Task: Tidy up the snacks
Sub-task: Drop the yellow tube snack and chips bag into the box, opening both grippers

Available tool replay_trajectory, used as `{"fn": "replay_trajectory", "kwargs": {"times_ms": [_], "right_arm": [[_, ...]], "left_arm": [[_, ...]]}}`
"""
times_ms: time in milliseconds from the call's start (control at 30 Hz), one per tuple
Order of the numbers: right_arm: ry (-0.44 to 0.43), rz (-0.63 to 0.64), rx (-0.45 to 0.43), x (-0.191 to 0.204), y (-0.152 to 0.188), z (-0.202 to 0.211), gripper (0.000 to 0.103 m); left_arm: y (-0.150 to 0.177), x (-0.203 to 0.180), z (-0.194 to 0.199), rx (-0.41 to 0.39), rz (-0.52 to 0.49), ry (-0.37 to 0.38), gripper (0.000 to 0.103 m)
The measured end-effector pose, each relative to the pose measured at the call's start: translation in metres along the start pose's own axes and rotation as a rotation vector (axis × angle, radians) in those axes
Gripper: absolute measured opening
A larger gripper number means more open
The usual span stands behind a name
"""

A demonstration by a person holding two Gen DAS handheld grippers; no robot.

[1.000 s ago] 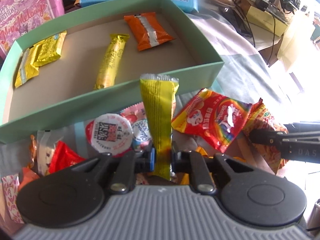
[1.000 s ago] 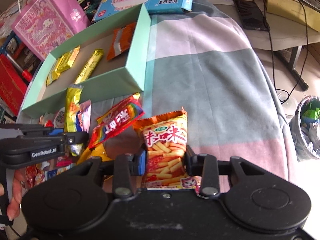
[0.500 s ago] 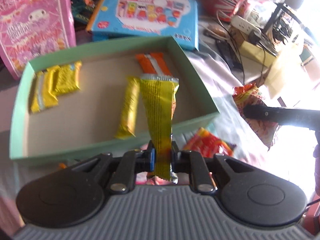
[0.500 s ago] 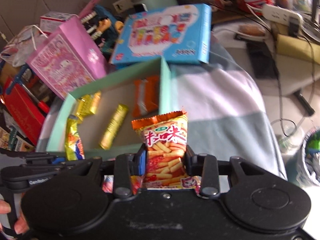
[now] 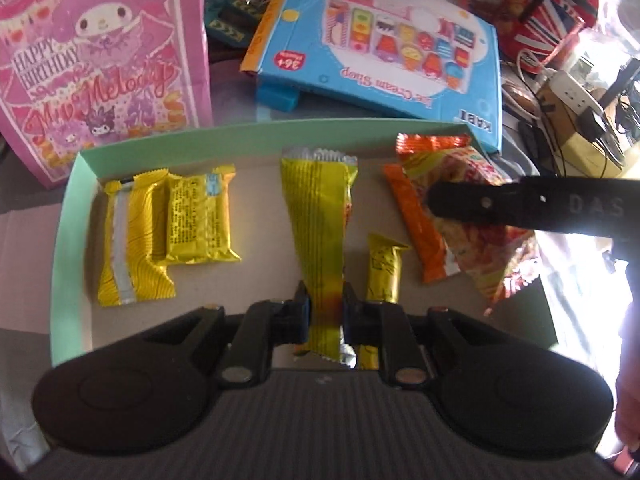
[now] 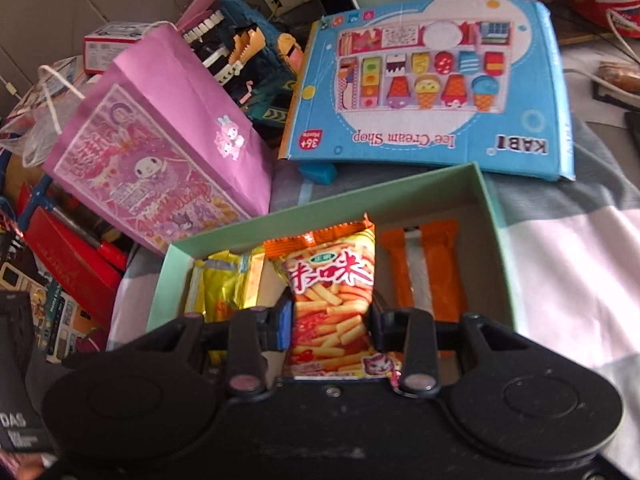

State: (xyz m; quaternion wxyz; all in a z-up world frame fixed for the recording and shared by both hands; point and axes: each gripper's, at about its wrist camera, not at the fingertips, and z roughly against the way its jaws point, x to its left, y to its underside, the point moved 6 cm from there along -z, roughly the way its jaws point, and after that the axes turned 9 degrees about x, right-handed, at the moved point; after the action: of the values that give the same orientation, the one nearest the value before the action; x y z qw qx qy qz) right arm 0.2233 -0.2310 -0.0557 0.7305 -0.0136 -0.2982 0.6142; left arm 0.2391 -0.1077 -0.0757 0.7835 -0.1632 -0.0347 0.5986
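1. My left gripper (image 5: 326,312) has its jaws pinching a long yellow snack packet (image 5: 318,216), which stands up out of the jaws over the mint-green box (image 5: 66,216).
2. My right gripper (image 6: 330,326) has its jaws pinching an orange bag of potato sticks (image 6: 334,292) by its lower half; the bag sits upright over the same box (image 6: 492,216).
3. In the left wrist view, that bag (image 5: 476,240) shows at about 2 o'clock, with a black finger of the right gripper (image 5: 520,208) crossing in front of it.
4. On the box floor at 10 o'clock lie two yellow wafer packs (image 5: 168,232), side by side and touching.
5. Just right of the held packet lies a small yellow bar (image 5: 384,272), and beside it an orange wafer pack (image 5: 420,232), partly under the bag.
6. Beyond the box at 12 o'clock rests a blue Ice Cream Shop toy box (image 5: 380,52); at 11 o'clock stands a pink My Melody gift bag (image 5: 100,60).
7. In the right wrist view the orange wafer pack (image 6: 424,268) lies at 1 o'clock, near the box's right wall.
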Motion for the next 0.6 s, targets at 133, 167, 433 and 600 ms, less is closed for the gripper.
{"fn": "replay_trajectory", "kwargs": {"times_ms": [133,167,433,600], "right_arm": [[0.010,-0.018,0.017,-0.004,-0.017,-0.032,0.036],[0.013,-0.021,0.021,-0.006,-0.020,-0.038,0.036],[0.009,-0.039,0.068,-0.024,-0.024,-0.068,0.036],[0.040,-0.059,0.062,-0.047,-0.024,-0.070,0.036]], "left_arm": [[-0.014,0.003,-0.023,0.028,0.011,0.016,0.014],[-0.017,0.002,-0.028,0.032,0.009,0.019,0.014],[-0.037,-0.009,-0.063,0.066,0.001,0.034,0.015],[-0.042,-0.024,-0.068,0.068,-0.028,0.066,0.015]]}}
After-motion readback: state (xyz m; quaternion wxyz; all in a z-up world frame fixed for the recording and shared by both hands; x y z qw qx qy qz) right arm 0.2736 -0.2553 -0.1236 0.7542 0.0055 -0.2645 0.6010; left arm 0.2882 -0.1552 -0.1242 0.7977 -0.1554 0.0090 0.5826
